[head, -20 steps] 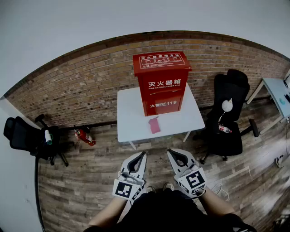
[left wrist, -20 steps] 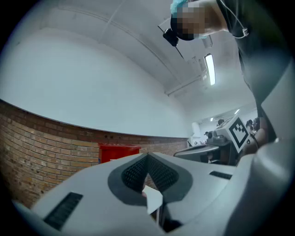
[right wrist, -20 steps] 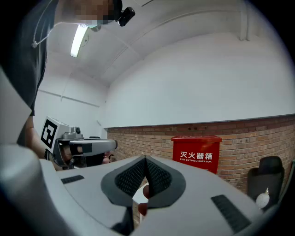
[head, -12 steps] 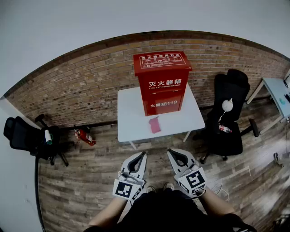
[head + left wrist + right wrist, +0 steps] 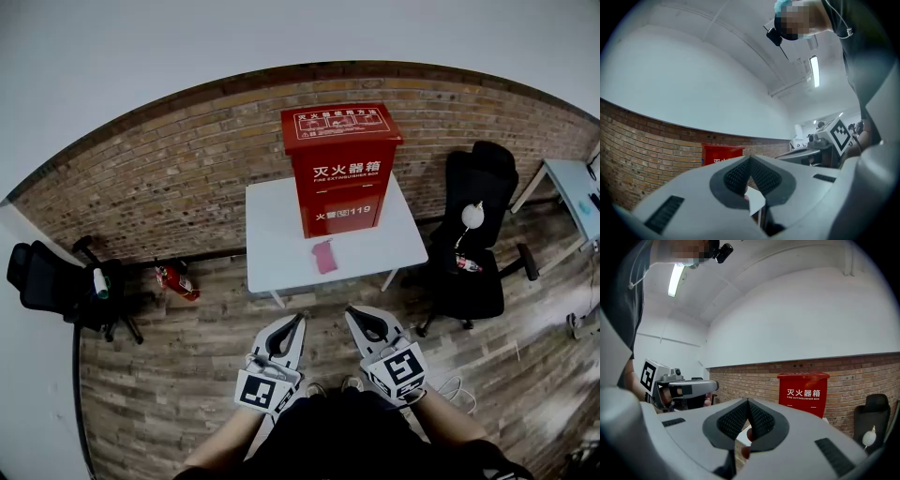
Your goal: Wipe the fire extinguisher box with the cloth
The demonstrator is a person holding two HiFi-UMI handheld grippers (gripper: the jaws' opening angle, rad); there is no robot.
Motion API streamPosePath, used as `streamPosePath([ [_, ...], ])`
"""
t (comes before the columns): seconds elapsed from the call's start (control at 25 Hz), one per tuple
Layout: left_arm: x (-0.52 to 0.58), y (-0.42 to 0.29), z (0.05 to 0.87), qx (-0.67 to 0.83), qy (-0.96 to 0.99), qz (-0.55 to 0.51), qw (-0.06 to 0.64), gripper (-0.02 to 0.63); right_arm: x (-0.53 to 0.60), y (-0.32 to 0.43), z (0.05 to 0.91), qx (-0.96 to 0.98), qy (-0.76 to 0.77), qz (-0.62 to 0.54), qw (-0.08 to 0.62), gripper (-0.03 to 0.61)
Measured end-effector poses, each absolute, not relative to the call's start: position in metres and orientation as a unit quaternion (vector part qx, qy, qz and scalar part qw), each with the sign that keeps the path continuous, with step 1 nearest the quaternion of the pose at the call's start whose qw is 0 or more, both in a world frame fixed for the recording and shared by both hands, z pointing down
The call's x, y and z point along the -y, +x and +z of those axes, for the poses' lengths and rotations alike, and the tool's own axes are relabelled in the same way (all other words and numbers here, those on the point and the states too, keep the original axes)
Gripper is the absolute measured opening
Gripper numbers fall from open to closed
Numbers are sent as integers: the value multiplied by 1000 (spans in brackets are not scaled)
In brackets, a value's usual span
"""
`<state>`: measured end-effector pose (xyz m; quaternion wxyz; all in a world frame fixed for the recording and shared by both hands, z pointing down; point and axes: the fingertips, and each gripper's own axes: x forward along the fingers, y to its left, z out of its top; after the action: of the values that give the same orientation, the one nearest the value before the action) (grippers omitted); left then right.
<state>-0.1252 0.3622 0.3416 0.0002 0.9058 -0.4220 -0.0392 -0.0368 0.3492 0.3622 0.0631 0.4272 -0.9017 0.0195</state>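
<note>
Both grippers hang low and close to the person, well short of the white table (image 5: 272, 246): the left gripper (image 5: 298, 321) has its jaws pressed together with nothing between them, and the right gripper (image 5: 350, 313) is likewise closed and empty. On the far part of the table, the red fire extinguisher box (image 5: 342, 173) stands upright, and the pink cloth (image 5: 324, 256) lies flat on the tabletop just in front of it, towards the near edge.
</note>
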Motion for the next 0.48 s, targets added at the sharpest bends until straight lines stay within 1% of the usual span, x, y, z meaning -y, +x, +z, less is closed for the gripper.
streamPosePath([
  [0.48,-353,-160,351,408,912,-40,15,28,-328,-65,374,889,450,53,70,20],
])
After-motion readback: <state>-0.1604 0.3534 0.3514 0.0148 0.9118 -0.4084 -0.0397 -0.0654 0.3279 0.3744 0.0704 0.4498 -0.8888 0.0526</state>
